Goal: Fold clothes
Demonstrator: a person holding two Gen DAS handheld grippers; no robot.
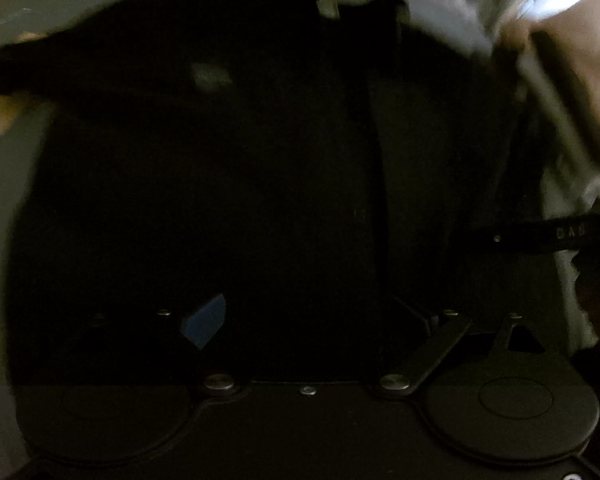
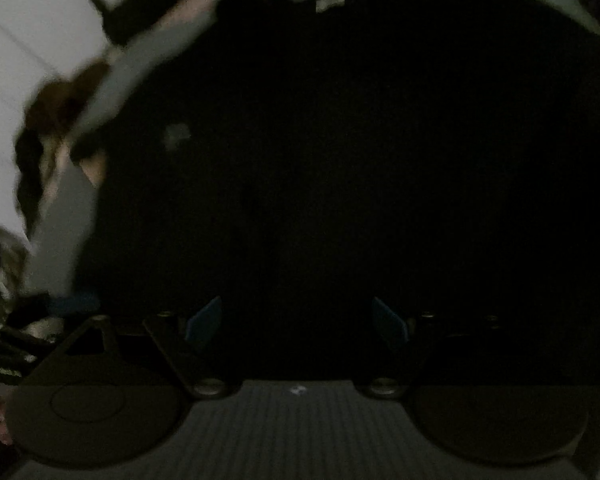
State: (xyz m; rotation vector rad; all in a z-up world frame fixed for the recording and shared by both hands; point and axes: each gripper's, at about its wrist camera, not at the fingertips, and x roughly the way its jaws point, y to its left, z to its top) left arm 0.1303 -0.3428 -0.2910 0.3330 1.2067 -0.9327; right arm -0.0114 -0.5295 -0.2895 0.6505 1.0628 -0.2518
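both grippers' fingers (image 2: 204, 322) wide and empty above a black garment (image 2: 340, 160) on grey surface (image 1: 4, 184)

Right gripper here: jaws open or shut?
Open. In its own view the right gripper shows two blue fingertips set wide apart over the black garment, nothing pinched between them.

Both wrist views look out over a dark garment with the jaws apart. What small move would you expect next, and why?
Probably lowering the right gripper to pinch an edge of the black garment. Its blue pads stand apart with nothing between them, the left gripper also looks open, and the cloth lies spread on the grey surface. Blur hides any fold.
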